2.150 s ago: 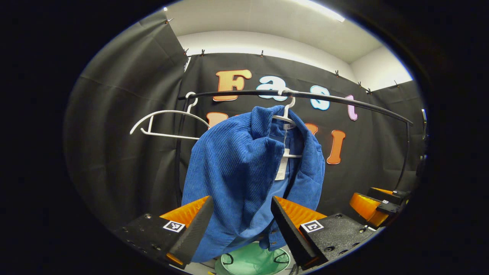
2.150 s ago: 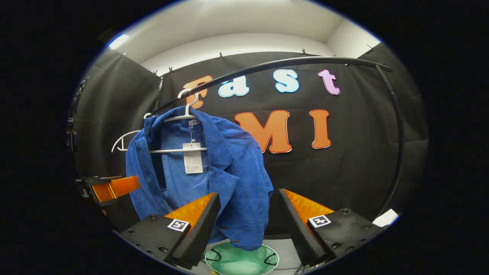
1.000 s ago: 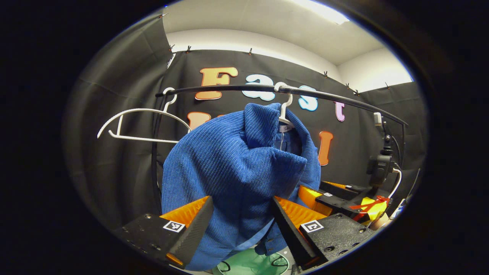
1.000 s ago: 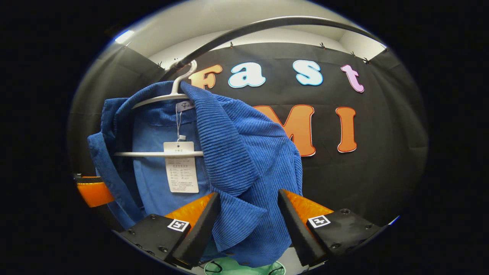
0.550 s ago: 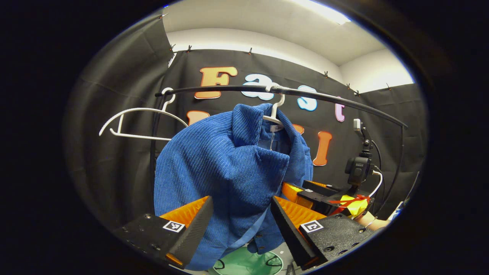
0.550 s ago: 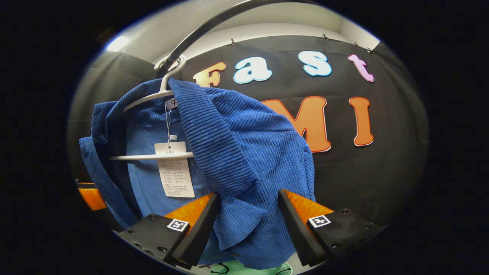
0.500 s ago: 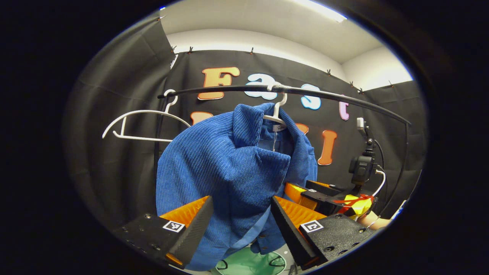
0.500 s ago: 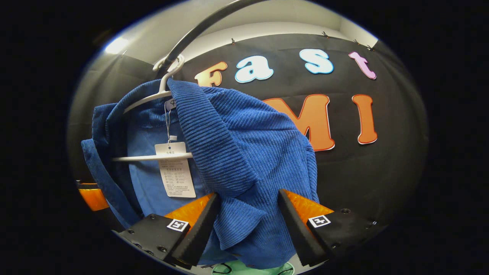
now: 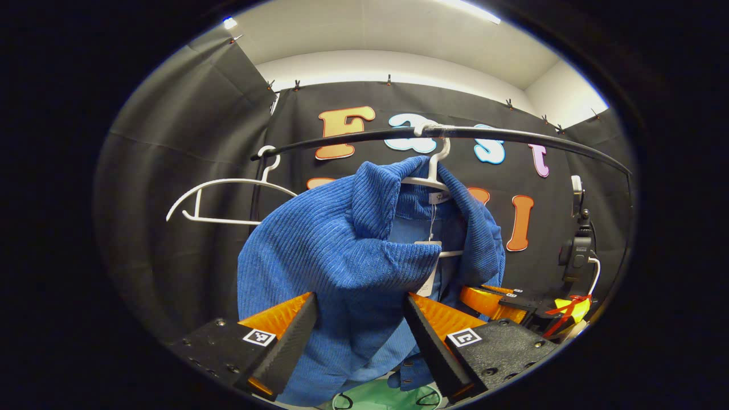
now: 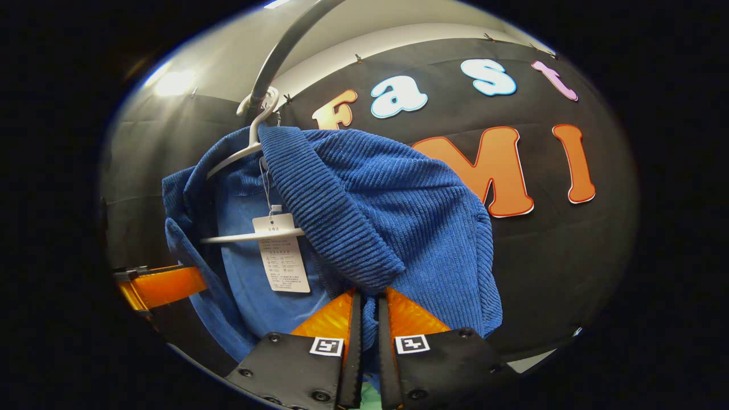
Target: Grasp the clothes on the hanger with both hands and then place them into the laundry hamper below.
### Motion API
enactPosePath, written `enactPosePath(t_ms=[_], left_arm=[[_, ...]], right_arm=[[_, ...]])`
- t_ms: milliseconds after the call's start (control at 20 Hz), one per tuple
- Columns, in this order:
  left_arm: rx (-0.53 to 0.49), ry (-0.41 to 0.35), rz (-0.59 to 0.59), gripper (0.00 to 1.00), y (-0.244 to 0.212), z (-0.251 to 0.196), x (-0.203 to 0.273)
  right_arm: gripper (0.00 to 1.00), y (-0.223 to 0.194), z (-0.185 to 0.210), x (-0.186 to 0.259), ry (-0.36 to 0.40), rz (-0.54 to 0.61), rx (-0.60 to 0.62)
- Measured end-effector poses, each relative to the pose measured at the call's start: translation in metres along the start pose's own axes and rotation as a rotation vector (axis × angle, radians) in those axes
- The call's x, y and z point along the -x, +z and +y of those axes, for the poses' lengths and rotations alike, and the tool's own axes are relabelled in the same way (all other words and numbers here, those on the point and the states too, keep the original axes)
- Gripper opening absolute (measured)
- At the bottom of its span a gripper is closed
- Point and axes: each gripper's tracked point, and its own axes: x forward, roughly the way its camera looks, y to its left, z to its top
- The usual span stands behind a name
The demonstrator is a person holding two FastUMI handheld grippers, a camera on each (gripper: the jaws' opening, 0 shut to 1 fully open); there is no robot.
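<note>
The right gripper (image 10: 364,319) is pinching a fold of the blue jacket (image 10: 376,222), jaws nearly closed on cloth, so the garment can be pulled off. The jacket is hanging on the white hanger (image 9: 434,171) at twelve o'clock. The left gripper (image 9: 356,330) is gaping wide around fabric, gripping nothing. The green hamper (image 9: 393,396) is waiting at six o'clock.

orange-black tongs (image 9: 356,336), square tags, screws
</note>
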Motion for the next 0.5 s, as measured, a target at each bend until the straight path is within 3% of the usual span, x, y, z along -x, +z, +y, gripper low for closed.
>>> enactPosePath(t_ms=[100, 150, 250, 300, 350, 400, 450, 500], left_arm=[[-0.005, 0.011, -0.006, 0.89, 0.0, 0.002, -0.007], [-0.002, 0.019, -0.007, 0.86, 0.001, 0.003, -0.009], [0.019, 0.031, -0.02, 0.78, 0.004, 0.008, -0.009], [0.026, 0.045, -0.028, 0.63, 0.006, 0.011, -0.009], [0.024, 0.062, -0.028, 0.47, 0.008, 0.017, -0.009], [0.02, 0.064, -0.024, 0.32, 0.007, 0.019, -0.009], [0.023, 0.063, -0.015, 0.17, 0.009, 0.019, -0.008], [0.036, 0.073, 0.005, 0.11, 0.007, 0.023, -0.004]], right_arm=[[0.2, 0.005, -0.004, 0.001, 0.013, -0.006, -0.016], [0.09, 0.005, -0.003, 0.006, 0.026, -0.005, -0.032], [0.09, 0.005, -0.001, 0.01, 0.051, 0.006, -0.066], [0.09, 0.005, -0.001, 0.013, 0.07, 0.017, -0.079], [0.16, 0.006, 0.0, 0.014, 0.087, 0.029, -0.094], [0.09, 0.007, 0.001, 0.015, 0.106, 0.037, -0.108], [0.09, 0.011, 0.003, 0.019, 0.13, 0.032, -0.121], [0.09, 0.016, 0.005, 0.022, 0.154, 0.013, -0.137]])
